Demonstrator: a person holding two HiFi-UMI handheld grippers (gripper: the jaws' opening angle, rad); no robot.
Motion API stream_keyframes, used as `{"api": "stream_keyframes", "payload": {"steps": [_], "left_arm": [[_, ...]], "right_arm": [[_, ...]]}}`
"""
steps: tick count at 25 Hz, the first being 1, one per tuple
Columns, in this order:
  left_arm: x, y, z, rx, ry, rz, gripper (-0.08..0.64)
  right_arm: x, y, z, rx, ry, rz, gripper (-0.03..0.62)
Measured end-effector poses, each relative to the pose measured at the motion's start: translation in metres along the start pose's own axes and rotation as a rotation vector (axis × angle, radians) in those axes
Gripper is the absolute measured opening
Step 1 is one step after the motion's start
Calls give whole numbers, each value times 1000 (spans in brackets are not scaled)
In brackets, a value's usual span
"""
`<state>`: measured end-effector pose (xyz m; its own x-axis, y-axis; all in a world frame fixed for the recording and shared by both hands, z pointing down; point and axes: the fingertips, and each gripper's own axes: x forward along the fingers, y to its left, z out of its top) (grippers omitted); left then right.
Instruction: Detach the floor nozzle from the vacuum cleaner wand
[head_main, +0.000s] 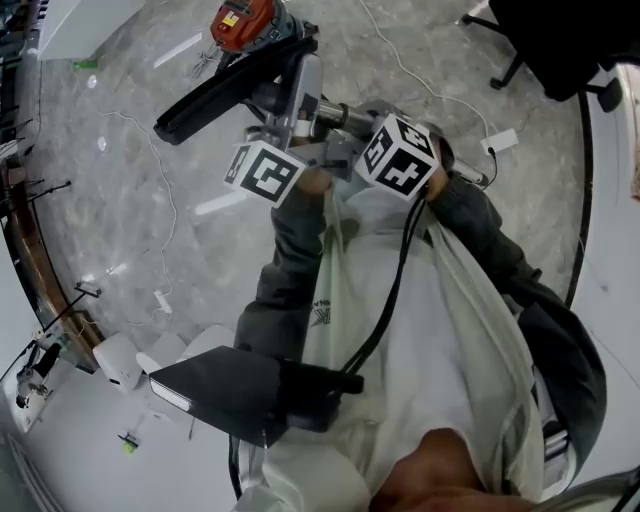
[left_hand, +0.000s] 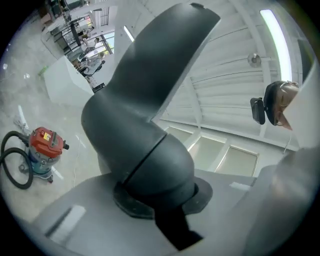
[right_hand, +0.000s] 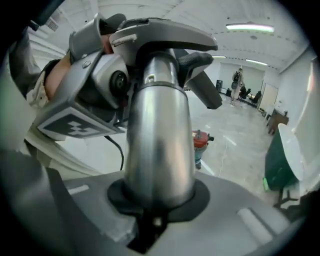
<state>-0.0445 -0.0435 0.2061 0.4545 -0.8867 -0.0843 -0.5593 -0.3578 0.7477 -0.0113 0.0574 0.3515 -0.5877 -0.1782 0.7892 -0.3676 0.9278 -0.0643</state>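
Up at chest height, over the pale marbled floor, both tools are on the vacuum. The black plastic floor nozzle juts out to the left, a long flat bar with a rounded, dark grey elbow neck. It is held clear of the ground and is joined to the shiny silver metal wand. The left gripper has its jaws clamped round that rounded neck. The right gripper is closed tight on the smooth tube just beside it. A red canister vacuum sits on the floor beyond.
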Motion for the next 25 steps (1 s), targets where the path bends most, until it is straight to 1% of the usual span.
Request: {"api": "stream_keyframes", "payload": {"steps": [1,2,3,4,5,6,8,9,10,11,12,13,14,15,17,19,20,21,22,23,24,25], "left_arm": [[0,2,-1,3,-2,8,67],[-1,2,-1,5,-5,-14,67],[-2,-3,-1,6,-10,-70,67],[-5,-14,-1,11,-18,-162,67],[-10,-29,-1,20,-28,-294,69],[-19,-49,-1,34,-41,-457,72],[-43,-92,-2,57,-55,-796,72],[-54,-107,-5,57,-51,-938,71],[-63,-116,-8,49,-42,-1043,72],[-67,-118,-11,36,-33,-1105,71],[-66,-116,-12,23,-30,-1122,71],[-60,-110,-10,12,-36,-1093,69],[-49,-103,-6,6,-50,-1020,69],[-36,-93,-1,5,-61,-916,69],[-13,-68,2,-2,-42,-657,69],[1,-38,-1,-12,-7,-352,69],[3,-24,-2,-13,4,-216,69],[3,-14,-1,-10,8,-118,68],[1,-9,0,-3,8,-66,67],[-1,-7,1,3,7,-50,67],[-3,-7,2,6,7,-65,67],[-4,-11,2,7,5,-109,67]], "right_arm": [[3,-2,-1,-11,-2,-8,75],[4,-1,-1,-21,-5,10,75],[3,3,-1,-29,-9,51,77],[0,9,-2,-41,-17,109,77],[-7,17,-2,-56,-31,181,77],[-15,28,-4,-73,-46,268,77],[-35,52,-9,-105,-63,490,77],[-45,64,-11,-115,-65,612,77],[-54,73,-12,-116,-67,718,75],[-59,77,-12,-107,-70,790,75],[-59,76,-11,-90,-74,820,75],[-56,71,-10,-71,-78,806,74],[-50,64,-8,-52,-79,754,72],[-43,55,-6,-33,-77,673,71],[-28,36,-4,9,-56,469,69],[-16,21,-4,36,-25,276,69],[-11,15,-4,32,-13,199,69],[-7,11,-4,19,-7,141,67],[-4,9,-3,3,-5,108,66],[-2,9,-1,-9,-7,105,66],[-1,12,-1,-13,-11,129,66],[-2,17,-1,-14,-16,176,66]]}}
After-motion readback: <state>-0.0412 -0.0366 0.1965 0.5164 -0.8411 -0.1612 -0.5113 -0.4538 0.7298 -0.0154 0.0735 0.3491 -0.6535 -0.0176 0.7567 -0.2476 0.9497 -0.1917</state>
